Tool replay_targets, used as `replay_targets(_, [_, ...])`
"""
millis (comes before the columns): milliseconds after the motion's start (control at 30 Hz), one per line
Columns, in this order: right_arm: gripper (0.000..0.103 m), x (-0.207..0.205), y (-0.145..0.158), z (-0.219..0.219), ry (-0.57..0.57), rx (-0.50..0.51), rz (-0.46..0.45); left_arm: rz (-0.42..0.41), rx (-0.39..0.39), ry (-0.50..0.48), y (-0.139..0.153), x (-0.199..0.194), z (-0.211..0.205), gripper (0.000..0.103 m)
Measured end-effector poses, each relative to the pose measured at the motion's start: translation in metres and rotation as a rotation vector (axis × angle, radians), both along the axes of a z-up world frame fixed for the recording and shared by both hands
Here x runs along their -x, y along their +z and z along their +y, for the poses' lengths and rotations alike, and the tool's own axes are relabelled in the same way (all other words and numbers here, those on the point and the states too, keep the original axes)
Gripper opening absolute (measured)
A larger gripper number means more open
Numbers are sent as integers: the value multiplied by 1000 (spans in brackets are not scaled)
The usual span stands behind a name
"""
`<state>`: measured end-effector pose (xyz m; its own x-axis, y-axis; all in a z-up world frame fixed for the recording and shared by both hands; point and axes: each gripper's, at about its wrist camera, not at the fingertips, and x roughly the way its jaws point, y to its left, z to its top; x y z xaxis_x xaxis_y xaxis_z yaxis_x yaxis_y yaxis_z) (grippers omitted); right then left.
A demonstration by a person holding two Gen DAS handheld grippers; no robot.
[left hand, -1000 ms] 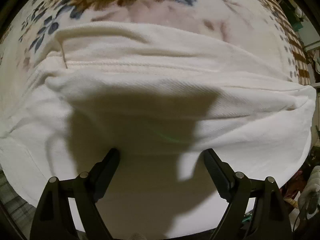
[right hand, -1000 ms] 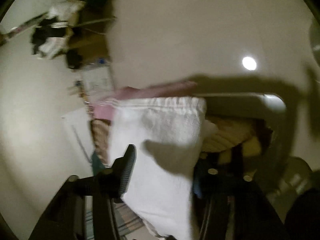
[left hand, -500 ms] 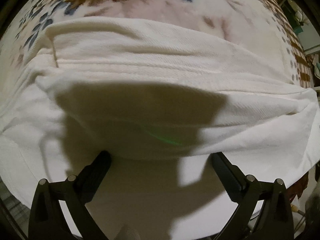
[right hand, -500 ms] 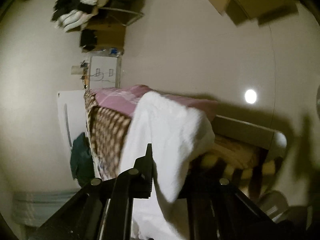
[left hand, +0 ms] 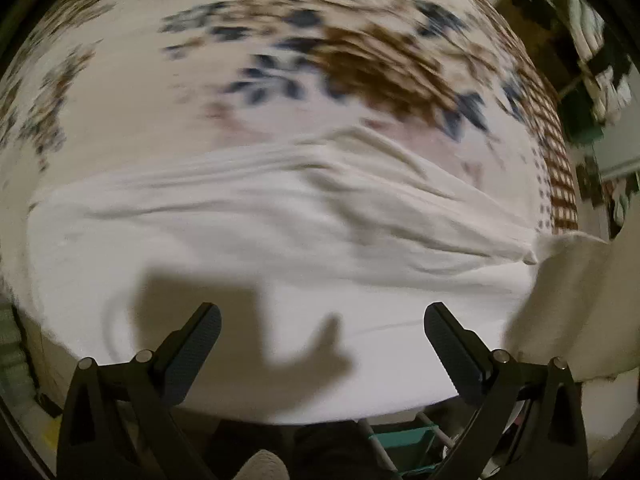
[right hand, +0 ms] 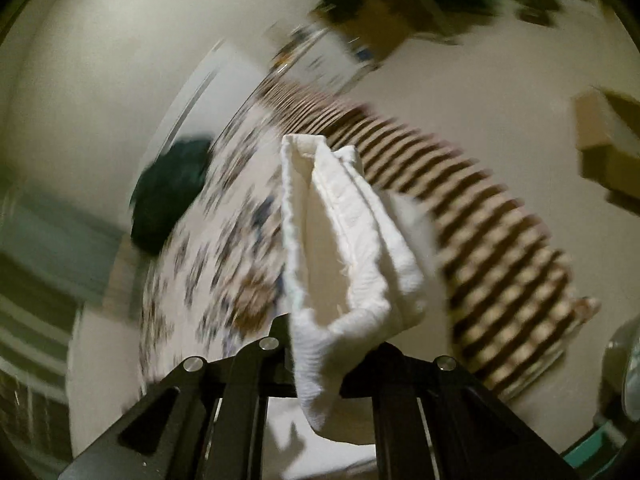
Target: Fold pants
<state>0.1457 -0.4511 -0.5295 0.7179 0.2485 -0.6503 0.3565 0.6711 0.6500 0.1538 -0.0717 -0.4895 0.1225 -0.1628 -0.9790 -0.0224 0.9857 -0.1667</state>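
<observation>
White pants [left hand: 280, 248] lie spread and creased across a floral bedspread [left hand: 320, 40] in the left wrist view. My left gripper [left hand: 322, 320] is open and empty, held just above the pants' near edge. My right gripper [right hand: 328, 344] is shut on a bunched end of the white pants [right hand: 344, 248], which stands up out of the jaws, lifted above the bed. That lifted end also shows at the right edge of the left wrist view [left hand: 576, 304]. Both views are motion-blurred.
The bed has a brown checked border [right hand: 460, 208]. A dark green bundle [right hand: 172, 192] lies at the bed's far side. Cardboard boxes [right hand: 608, 160] and clutter line the walls. A teal crate [left hand: 404, 448] sits on the floor below the bed edge.
My right gripper has closed on the pants end and swung round toward the bed with it. My left gripper has pulled back, so more bedspread shows beyond the pants.
</observation>
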Motion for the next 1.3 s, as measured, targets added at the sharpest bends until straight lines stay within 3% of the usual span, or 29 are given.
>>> replay_targets(67, [11,-7,-2,50,84,0,15,0,5,41,4,2,27,103])
replay_targets(200, [10,-37,-39,162,293,33,72,3,-2,111,7,15,83,103])
replay_targets(300, [10,-43,-83,239,446,118,141,18,-29,144,-6,23,111,103])
replay_targets(400, [16,-50,-139,285,506,168,290,33,-31,190,-16,34,145,103])
replay_targets(500, [38,-47,-160,313,535,162,380,31,-31,219,-23,38,166,103])
replay_targets(567, [64,-44,-158,318,575,100,356,28,-35,227,-26,37,172,103])
replay_targets(700, [66,-37,-144,297,581,-220,326,10,1,212,-28,29,164,103])
replay_targets(733, [66,-36,-141,284,554,-262,328,3,11,200,-28,24,158,103])
replay_targets(833, [66,-32,-129,234,418,-266,336,-20,43,154,-26,9,128,103])
replay_targets(933, [66,-23,-113,189,311,-217,339,-32,89,117,-28,-9,92,103])
replay_targets(1067, [66,-28,-93,144,189,-96,379,-30,75,43,-45,-30,41,103])
replay_targets(1200, [67,-38,-103,107,116,94,540,36,-77,11,-89,-44,26,103])
replay_targets(1300, [66,-43,-128,94,143,177,635,54,-33,9,-103,-50,39,103])
